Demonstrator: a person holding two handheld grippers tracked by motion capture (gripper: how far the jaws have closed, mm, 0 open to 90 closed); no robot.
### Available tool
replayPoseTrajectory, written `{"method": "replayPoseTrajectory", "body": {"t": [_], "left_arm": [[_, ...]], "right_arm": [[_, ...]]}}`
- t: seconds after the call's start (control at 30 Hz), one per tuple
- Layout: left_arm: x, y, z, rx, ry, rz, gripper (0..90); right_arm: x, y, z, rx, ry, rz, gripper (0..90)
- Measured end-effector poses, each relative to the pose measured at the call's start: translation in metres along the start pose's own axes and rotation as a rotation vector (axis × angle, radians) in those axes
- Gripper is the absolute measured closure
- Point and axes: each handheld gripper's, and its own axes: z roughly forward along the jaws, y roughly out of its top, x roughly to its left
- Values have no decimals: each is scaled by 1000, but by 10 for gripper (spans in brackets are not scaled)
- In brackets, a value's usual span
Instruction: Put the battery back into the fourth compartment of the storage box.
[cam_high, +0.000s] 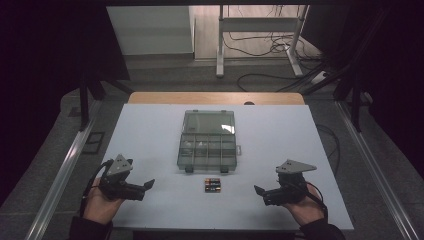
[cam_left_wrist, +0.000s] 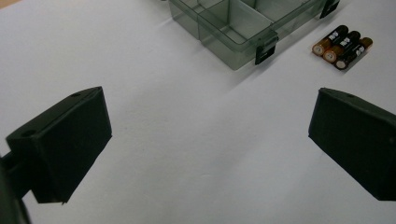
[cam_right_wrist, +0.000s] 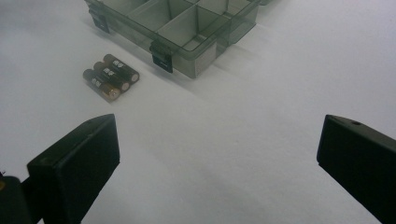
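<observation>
Three black-and-copper batteries (cam_right_wrist: 111, 76) are laid side by side, touching, ahead of both spread-jawed grippers, left gripper (cam_left_wrist: 205, 140) and right gripper (cam_right_wrist: 219, 163), beside an open compartment box (cam_right_wrist: 187, 28).

a lab: white table (cam_high: 280, 150), metal frame (cam_high: 295, 40), floor cables (cam_high: 260, 50)

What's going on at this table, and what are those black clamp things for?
A person sits at a white table with a hand-held gripper in each hand. Both the left hand-held gripper and the right hand-held gripper are open and hold nothing. Between them lie three batteries side by side. Just beyond the batteries sits a clear compartment box with its lid open. Nothing is being touched at this moment.
</observation>
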Motion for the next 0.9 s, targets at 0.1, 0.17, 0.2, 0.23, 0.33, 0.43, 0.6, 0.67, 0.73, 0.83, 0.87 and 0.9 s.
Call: {"method": "replayPoseTrajectory", "body": {"t": [0.1,0.17,0.2,0.23,0.33,0.43,0.6,0.67,0.73,0.83,0.87,0.9], "left_arm": [[0,0,1,-1,-1,6,0],[-1,0,1,-2,0,9,0],[-1,0,1,-2,0,9,0],[-1,0,2,-4,-3,10,0],[-1,1,2,-4,-6,20,0],[-1,1,3,-8,-11,21,0],[0,0,3,-20,-25,14,0],[1,0,3,-22,-31,10,0],[1,0,3,-27,-35,11,0],[1,0,3,-30,-37,12,1],[1,0,3,-30,-37,11,1],[2,0,3,-29,-36,11,2]], "right_arm": [[1,0,1,6,5,-5,0],[2,1,1,7,9,-10,0],[2,1,1,7,8,-14,0],[2,1,1,7,10,-19,0],[3,2,2,13,16,-26,0],[4,4,3,19,23,-31,0],[4,7,4,24,32,-35,0],[4,8,4,25,35,-29,0],[5,8,4,25,36,-33,0],[5,10,5,28,40,-42,0],[6,10,5,32,41,-47,0],[6,11,6,35,44,-50,0]]}}
